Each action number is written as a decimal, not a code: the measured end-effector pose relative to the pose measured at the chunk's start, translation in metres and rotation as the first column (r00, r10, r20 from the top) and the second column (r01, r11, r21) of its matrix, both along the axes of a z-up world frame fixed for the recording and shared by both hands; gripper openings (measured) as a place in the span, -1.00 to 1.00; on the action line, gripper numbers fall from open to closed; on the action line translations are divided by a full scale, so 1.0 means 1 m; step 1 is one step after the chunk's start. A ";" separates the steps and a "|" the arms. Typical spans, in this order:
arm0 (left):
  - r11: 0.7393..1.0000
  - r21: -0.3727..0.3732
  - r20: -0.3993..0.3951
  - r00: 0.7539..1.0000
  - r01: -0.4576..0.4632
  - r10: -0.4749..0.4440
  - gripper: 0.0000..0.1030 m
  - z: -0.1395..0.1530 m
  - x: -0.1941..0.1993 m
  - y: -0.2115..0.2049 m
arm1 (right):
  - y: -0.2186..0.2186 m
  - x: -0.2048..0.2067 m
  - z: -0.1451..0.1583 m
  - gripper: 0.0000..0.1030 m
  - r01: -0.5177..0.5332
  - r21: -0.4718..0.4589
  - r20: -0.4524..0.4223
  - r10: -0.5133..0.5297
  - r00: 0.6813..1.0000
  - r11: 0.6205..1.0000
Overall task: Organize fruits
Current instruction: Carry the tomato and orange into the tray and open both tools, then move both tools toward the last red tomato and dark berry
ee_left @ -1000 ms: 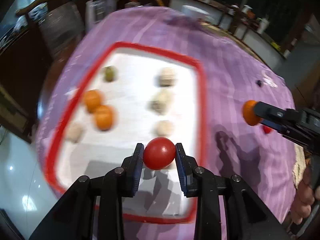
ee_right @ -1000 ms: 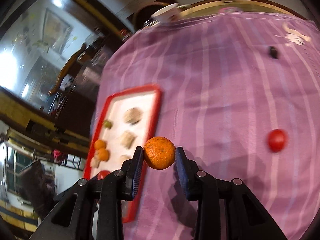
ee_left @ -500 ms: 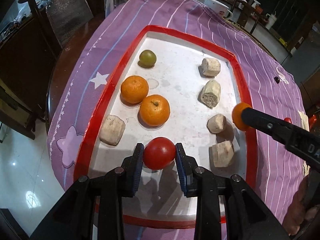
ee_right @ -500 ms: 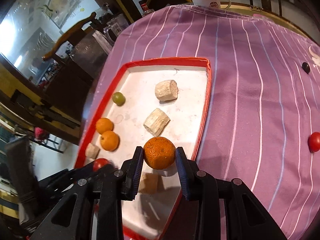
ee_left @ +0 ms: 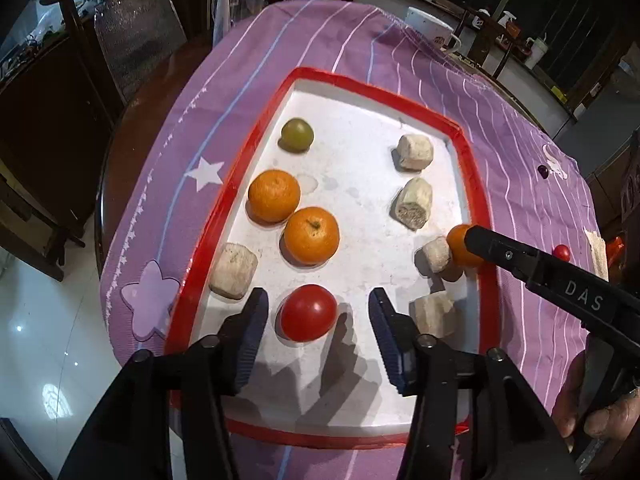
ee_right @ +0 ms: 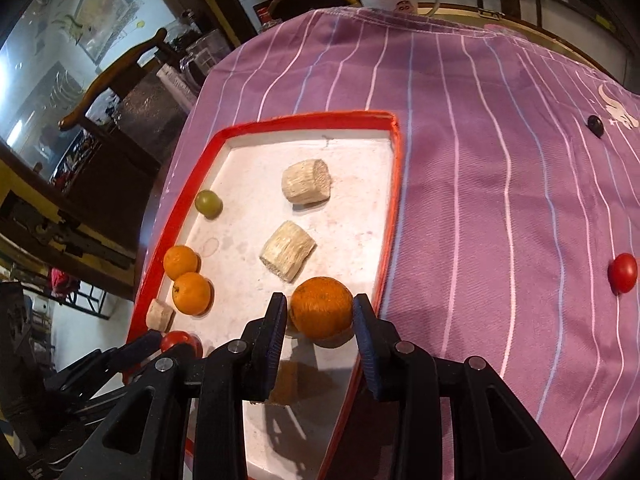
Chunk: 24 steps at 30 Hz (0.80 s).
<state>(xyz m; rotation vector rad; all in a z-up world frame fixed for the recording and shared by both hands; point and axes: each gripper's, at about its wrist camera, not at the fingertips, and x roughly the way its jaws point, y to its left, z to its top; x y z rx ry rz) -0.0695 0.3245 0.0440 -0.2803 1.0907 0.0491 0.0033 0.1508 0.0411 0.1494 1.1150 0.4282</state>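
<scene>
Left gripper (ee_left: 316,322): jaws opening, pads clear of red tomato (ee_left: 308,312) on both sides; tomato sits on white tray (ee_left: 360,392) floor, lower centre of left wrist frame.

Right gripper (ee_right: 320,318): jaws opening slightly, right pad against held orange (ee_right: 321,307), thin gap showing at left pad; orange low over tray near right rim, lower centre of right wrist frame.

Two oranges (ee_left: 294,216), green fruit (ee_left: 297,134), pale cut chunks (ee_left: 414,152) on tray. Second small tomato (ee_right: 622,273) on purple cloth (ee_right: 480,184), right edge.
</scene>
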 end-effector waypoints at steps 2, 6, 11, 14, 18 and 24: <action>1.000 0.000 0.003 1.000 0.005 -0.005 0.03 0.005 -0.001 -0.002 | -0.004 -0.001 0.005 -0.25 0.003 0.019 0.004 -0.003 1.000 1.000; 0.998 0.052 0.011 1.000 0.020 -0.021 0.04 0.016 -0.004 -0.014 | -0.014 -0.007 0.018 -0.25 0.017 0.052 0.024 -0.018 1.000 0.998; 0.987 0.145 0.066 0.995 0.064 -0.074 0.16 0.043 -0.010 -0.041 | -0.042 -0.021 0.035 -0.25 0.072 0.112 0.031 -0.076 0.997 0.991; 0.977 0.192 0.103 0.989 0.088 -0.109 0.21 0.061 -0.014 -0.059 | -0.065 -0.029 0.042 -0.25 0.125 0.144 0.024 -0.129 0.991 0.982; 0.965 0.233 0.127 0.980 0.122 -0.155 0.29 0.076 -0.017 -0.081 | -0.096 -0.040 0.047 -0.25 0.196 0.169 0.020 -0.203 0.979 0.966; 0.949 0.268 0.135 0.969 0.165 -0.206 0.32 0.088 -0.017 -0.111 | -0.126 -0.047 0.053 -0.25 0.253 0.181 0.020 -0.261 0.965 0.950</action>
